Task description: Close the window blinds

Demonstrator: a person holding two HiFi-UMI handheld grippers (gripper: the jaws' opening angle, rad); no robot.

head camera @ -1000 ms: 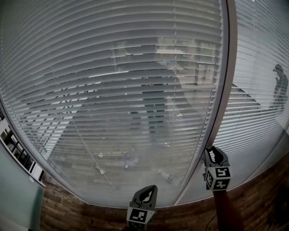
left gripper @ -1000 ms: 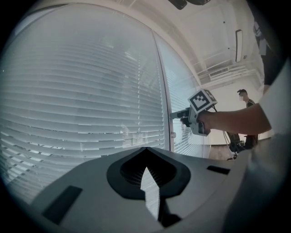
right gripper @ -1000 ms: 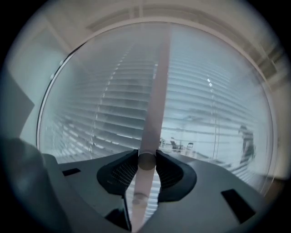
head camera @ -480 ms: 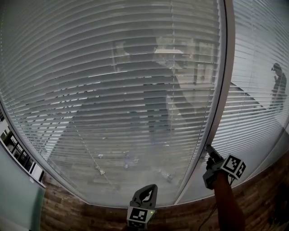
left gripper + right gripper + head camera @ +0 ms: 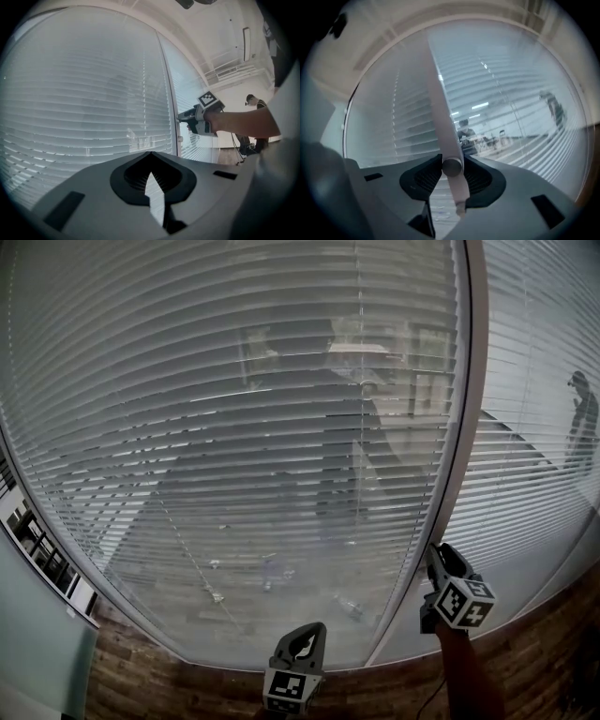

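Observation:
Grey slatted blinds [image 5: 234, 427] hang behind the large glass pane, their slats partly tilted so the room beyond shows through. A white upright frame post [image 5: 464, 427] splits this pane from the one beside it. My right gripper [image 5: 433, 554] points level at the lower post. In the right gripper view it is shut on a small round white knob [image 5: 452, 166] that sticks out from the post [image 5: 440, 117], with a pad on each side. My left gripper [image 5: 309, 634] hangs low at the centre, shut and holding nothing, aimed at the blinds [image 5: 93, 108]. The left gripper view shows the right gripper [image 5: 180, 117] at the post.
A second pane with blinds [image 5: 534, 381] lies right of the post. A person [image 5: 583, 418] stands beyond that glass at the far right. Wood-pattern floor [image 5: 544, 643] runs under the window's lower edge. A dim reflection shows in the middle of the glass.
My right gripper has rolled about its own line at the post, so its marker cube now sits tilted. The left gripper has stayed where it was.

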